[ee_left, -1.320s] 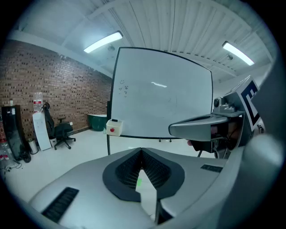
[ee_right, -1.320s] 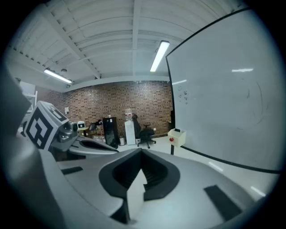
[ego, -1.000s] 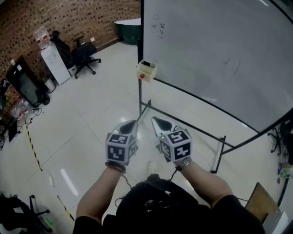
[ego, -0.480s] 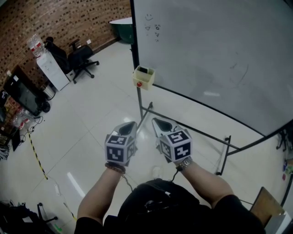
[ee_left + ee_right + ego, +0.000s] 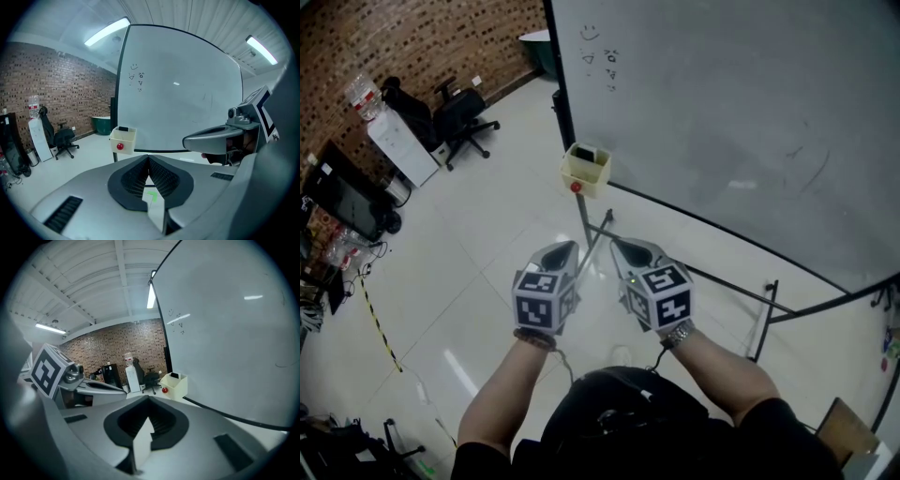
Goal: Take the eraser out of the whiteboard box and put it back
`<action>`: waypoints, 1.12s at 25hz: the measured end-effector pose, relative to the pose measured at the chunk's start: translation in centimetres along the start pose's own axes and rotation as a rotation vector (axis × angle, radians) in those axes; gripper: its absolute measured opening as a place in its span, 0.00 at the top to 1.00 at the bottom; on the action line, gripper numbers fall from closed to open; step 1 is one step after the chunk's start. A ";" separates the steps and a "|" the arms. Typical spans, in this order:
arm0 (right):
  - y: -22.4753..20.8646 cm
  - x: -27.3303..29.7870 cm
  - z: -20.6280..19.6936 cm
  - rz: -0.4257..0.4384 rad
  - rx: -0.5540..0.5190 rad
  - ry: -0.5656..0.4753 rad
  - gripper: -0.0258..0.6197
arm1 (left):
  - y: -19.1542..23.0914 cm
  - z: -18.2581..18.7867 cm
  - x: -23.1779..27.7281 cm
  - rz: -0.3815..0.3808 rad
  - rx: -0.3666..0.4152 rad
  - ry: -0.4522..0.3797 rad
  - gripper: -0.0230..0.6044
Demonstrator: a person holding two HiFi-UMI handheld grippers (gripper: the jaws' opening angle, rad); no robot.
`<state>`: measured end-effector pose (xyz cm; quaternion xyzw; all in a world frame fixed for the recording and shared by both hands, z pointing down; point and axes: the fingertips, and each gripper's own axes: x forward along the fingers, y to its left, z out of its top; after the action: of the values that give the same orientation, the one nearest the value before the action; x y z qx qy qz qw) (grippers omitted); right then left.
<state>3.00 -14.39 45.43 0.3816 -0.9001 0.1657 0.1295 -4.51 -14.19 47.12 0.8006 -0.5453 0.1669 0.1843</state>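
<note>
A cream whiteboard box (image 5: 586, 169) with a red knob hangs at the lower left corner of the whiteboard (image 5: 741, 112). A dark eraser (image 5: 586, 152) pokes out of its open top. The same box (image 5: 123, 139) appears ahead in the left gripper view, and the box (image 5: 174, 385) also appears in the right gripper view. My left gripper (image 5: 563, 250) and right gripper (image 5: 625, 249) are held side by side in front of me, well short of the box. Both are shut with nothing in them.
The whiteboard stands on a black metal frame (image 5: 769, 319) over a glossy white floor. An office chair (image 5: 461, 114), a water dispenser (image 5: 391, 141) and a monitor (image 5: 342, 202) stand along the brick wall at the left. Yellow-black tape (image 5: 380, 333) crosses the floor.
Both grippers have advanced toward the whiteboard together; the box now sits closer and more to the left in the head view. The jaws have stayed shut.
</note>
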 end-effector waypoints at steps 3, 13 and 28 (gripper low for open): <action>-0.9 0.7 0.1 0.008 0.007 0.004 0.92 | 0.1 0.7 1.1 0.007 0.007 0.005 0.96; -3.2 2.2 1.4 -0.014 0.019 -0.007 0.92 | 1.7 3.1 4.5 0.016 0.052 0.008 0.90; -7.2 7.8 4.0 -0.144 0.044 -0.006 0.92 | 6.8 7.6 12.9 -0.037 0.115 0.011 0.71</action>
<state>2.54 -25.69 46.01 0.4485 -0.8669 0.1746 0.1300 -5.89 -30.55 47.25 0.8189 -0.5187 0.1989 0.1443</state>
